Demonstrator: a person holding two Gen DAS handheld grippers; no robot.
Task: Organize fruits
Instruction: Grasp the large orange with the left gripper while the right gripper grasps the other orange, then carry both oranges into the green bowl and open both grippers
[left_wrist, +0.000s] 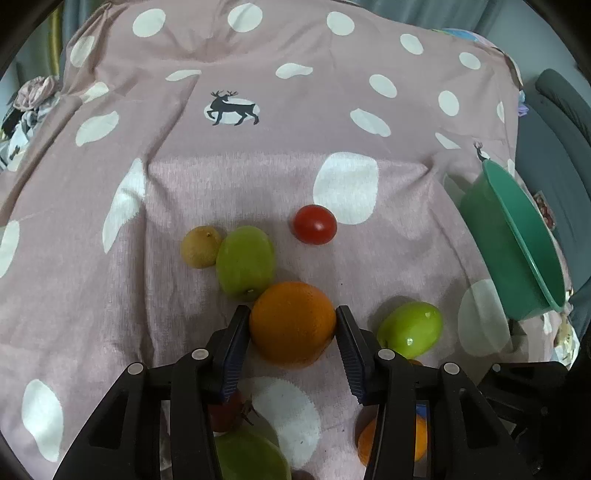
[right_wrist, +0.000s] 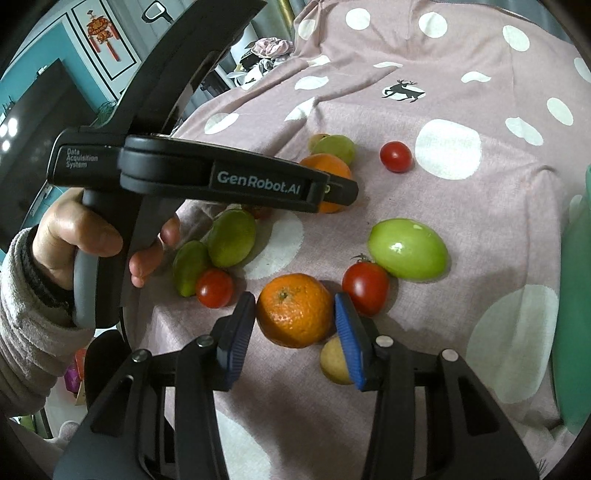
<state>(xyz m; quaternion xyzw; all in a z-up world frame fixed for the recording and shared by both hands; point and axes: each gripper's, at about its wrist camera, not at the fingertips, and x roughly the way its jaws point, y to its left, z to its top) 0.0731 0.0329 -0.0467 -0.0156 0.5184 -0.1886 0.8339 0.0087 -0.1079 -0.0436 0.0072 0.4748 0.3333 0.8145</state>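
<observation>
Oranges sit in both my tongs: the right gripper (right_wrist: 295, 314) clamps a mandarin (right_wrist: 294, 309), the left gripper (left_wrist: 291, 321) presses both pads on a bigger orange (left_wrist: 291, 324) farther out. Beyond lie green fruits (left_wrist: 245, 261) and a tomato (left_wrist: 314, 224) on the spotted cloth (left_wrist: 258, 177); the green bowl (left_wrist: 517, 236) stands right.

An orange (right_wrist: 294, 310) is bracketed by the blue-padded fingers (right_wrist: 236, 341) of the right gripper (right_wrist: 295, 325) on a pink spotted bedsheet (right_wrist: 461, 55); the pads appear to touch its sides. A yellow fruit (right_wrist: 332, 362) is seen partly hidden behind the right-hand finger. A red tomato (right_wrist: 365, 286) and a green fruit (right_wrist: 408, 248) lie just beyond. The left gripper (right_wrist: 338, 192), held by a hand (right_wrist: 85, 236) in a fleecy sleeve (right_wrist: 22, 314), is placed at a second orange (right_wrist: 327, 168). A green bowl (right_wrist: 576, 295) is cut off at the right edge.
</observation>
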